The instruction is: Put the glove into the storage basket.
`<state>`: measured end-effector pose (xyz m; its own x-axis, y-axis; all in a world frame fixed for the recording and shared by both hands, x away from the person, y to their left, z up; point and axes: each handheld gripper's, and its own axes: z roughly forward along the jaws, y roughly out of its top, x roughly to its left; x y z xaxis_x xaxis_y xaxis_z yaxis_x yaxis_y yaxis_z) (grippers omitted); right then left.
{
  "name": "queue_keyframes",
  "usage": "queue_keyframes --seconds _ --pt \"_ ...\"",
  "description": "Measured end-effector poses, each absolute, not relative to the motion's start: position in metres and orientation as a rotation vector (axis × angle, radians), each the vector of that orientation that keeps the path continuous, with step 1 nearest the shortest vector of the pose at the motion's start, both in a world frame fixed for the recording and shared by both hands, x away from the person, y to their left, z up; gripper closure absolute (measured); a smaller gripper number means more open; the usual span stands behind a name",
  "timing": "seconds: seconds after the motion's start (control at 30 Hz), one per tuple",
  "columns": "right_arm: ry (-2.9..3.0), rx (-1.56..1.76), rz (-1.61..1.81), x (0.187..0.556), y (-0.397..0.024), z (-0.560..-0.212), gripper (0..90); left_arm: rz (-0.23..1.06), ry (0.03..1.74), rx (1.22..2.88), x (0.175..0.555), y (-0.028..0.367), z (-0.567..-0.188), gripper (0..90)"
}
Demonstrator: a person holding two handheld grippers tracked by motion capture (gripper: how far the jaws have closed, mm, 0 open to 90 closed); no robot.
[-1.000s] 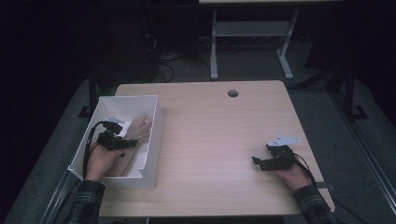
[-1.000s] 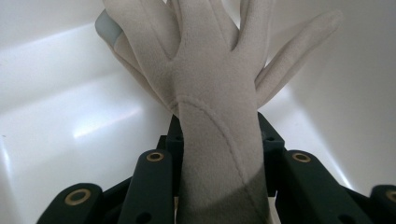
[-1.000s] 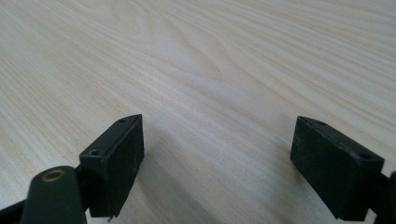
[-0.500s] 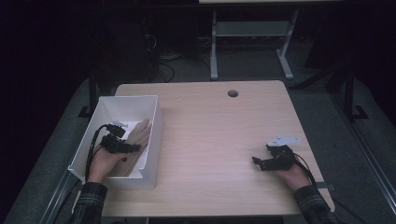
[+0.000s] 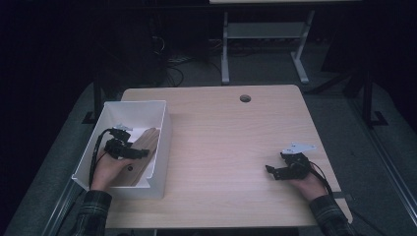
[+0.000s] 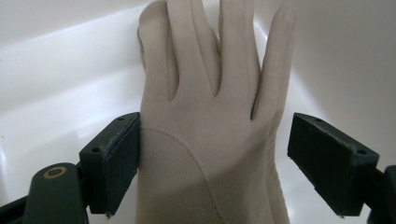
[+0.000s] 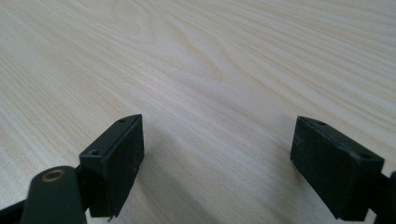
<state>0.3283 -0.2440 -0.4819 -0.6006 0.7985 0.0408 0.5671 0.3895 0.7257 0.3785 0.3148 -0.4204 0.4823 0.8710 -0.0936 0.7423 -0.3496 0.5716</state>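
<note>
A beige glove (image 5: 147,140) lies in the white bin (image 5: 164,110) at the table's left, fingers pointing away from me. My left gripper (image 5: 139,153) is inside the bin over the glove. In the left gripper view its jaws have just been opening, and the glove (image 6: 210,140) lies between them. The left pad (image 6: 116,158) sits at the glove's edge and the right pad (image 6: 327,158) stands apart from it. My right gripper (image 5: 273,171) rests low over the bare table at the right, open (image 7: 217,135) with nothing between its jaws.
The wooden table (image 5: 231,147) has a round cable hole (image 5: 245,98) near its far edge. A metal stand (image 5: 263,39) and cables are on the dark floor beyond the table.
The left jaws have spread apart around the glove, which now lies flatter in the bin. Neither hand has shifted.
</note>
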Motion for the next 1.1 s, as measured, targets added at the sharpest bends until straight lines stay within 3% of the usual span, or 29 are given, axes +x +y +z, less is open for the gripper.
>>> queue_keyframes --seconds 0.7,1.1 --pt "2.337 1.192 1.036 0.328 -0.244 -0.482 17.0 0.295 1.170 2.111 0.382 0.288 -0.330 17.5" --pt "2.337 1.191 1.036 0.328 -0.244 -0.482 17.0 0.257 1.056 2.078 0.380 0.255 -0.305 17.5"
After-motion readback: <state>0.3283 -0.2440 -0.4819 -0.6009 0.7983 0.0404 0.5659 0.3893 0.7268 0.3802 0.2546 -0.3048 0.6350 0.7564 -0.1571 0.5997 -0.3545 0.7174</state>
